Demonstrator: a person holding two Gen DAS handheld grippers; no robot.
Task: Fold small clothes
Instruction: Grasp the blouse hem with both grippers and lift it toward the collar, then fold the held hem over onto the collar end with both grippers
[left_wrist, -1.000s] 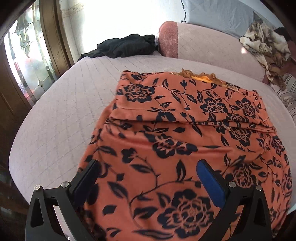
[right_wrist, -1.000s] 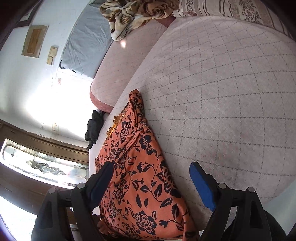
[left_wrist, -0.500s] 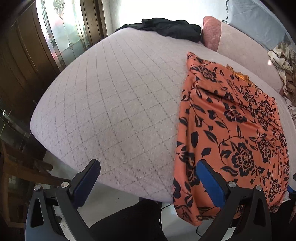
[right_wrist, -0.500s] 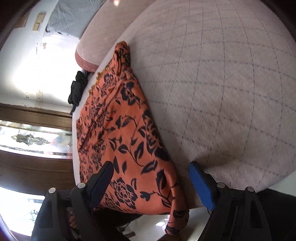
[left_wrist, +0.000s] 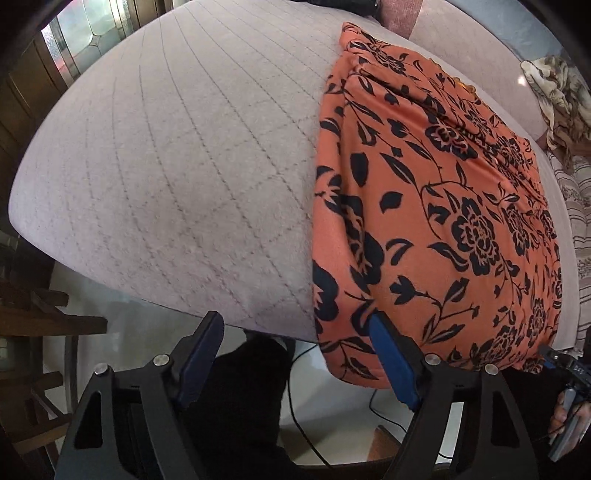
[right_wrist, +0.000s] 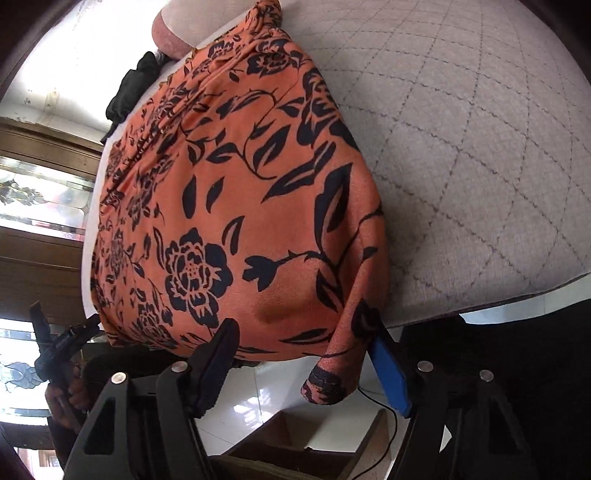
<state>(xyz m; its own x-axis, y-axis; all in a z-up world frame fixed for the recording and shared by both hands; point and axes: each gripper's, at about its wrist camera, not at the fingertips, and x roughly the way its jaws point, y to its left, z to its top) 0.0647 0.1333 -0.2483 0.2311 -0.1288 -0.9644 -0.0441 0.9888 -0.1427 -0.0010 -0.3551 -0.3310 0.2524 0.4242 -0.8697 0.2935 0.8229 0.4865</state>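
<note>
**Orange garment at bed edge, both fingers spread**

The orange floral garment (left_wrist: 436, 206) lay flat on the quilted bed (left_wrist: 177, 155), its near hem hanging over the front edge. My left gripper (left_wrist: 295, 354) was wide apart w/ nothing betw. the fingers, sitting at the garment's left corner just below the edge. My right gripper (right_wrist: 304, 363) was also spread, empty, w/ the drooping right corner of the hem betw. its fingers, blue pad (right_wrist: 389, 373) just beside the cloth. Black clothing (right_wrist: 129, 92) lay at the far end.
</note>
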